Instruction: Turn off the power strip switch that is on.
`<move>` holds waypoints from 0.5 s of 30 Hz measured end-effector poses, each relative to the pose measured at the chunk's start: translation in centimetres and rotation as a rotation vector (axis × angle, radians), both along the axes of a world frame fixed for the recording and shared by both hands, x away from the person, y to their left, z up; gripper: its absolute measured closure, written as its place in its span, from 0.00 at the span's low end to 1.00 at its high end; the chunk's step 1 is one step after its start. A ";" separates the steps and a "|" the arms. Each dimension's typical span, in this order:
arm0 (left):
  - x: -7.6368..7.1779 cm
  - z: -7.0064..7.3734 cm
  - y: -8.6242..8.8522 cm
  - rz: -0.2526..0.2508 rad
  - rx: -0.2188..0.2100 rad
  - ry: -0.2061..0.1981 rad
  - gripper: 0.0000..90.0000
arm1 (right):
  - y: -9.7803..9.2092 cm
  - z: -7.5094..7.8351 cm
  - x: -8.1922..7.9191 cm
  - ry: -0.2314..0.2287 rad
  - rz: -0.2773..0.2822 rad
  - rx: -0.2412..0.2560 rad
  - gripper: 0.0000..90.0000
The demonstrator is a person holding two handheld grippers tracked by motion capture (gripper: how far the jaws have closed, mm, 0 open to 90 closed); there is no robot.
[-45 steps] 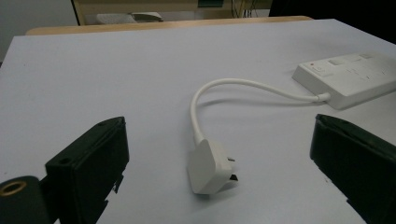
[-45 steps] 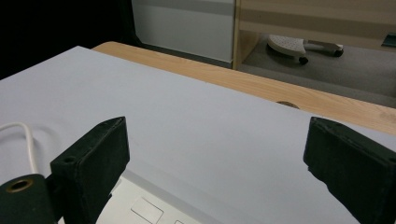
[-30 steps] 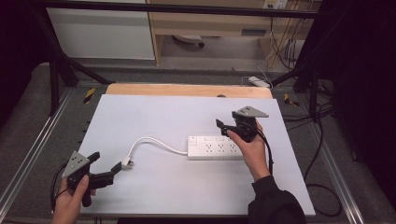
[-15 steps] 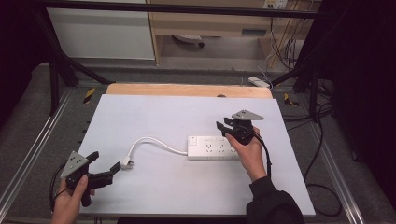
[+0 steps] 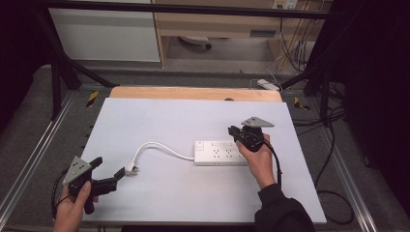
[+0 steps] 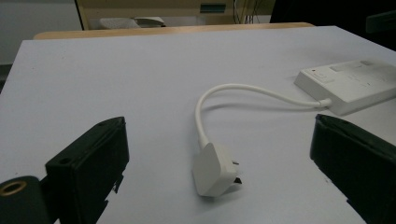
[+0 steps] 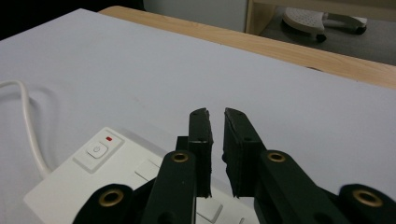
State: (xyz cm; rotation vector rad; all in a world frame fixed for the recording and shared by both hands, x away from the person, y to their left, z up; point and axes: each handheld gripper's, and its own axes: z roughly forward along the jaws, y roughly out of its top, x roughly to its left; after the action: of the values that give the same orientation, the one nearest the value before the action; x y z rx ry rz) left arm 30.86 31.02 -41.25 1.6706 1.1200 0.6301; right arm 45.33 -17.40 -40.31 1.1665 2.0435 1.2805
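Right claw (image 5: pixel 235 131) lower over unlabelled power strip (image 5: pixel 220 152)

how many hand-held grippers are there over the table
2: the left hand-held gripper at the near left corner, open by the plug; the right hand-held gripper over the power strip.

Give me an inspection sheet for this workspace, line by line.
Surface: white table, wooden strip along the far edge.
Job's things: white power strip lying flat; its plug loose on the table, in line with the left gripper's open fingers.
Clutter: nothing seen.
Grippers: left gripper open wide, just short of the plug; right gripper nearly shut, empty, over the power strip.
Cables: white cord curves from strip to plug.
Surroundings: metal frame, cabinets beyond, loose wires at right.
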 end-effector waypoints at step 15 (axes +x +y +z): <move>-0.1 0.1 0.0 -0.002 -0.003 -0.005 0.05 | 0.1 -0.9 -0.1 0.007 -0.008 -0.029 1.00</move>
State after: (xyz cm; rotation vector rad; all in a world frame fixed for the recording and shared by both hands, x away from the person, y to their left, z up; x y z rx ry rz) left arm 30.81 31.04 -41.18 1.6664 1.1150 0.6312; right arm 45.24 -17.27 -41.24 1.1663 2.0536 1.2406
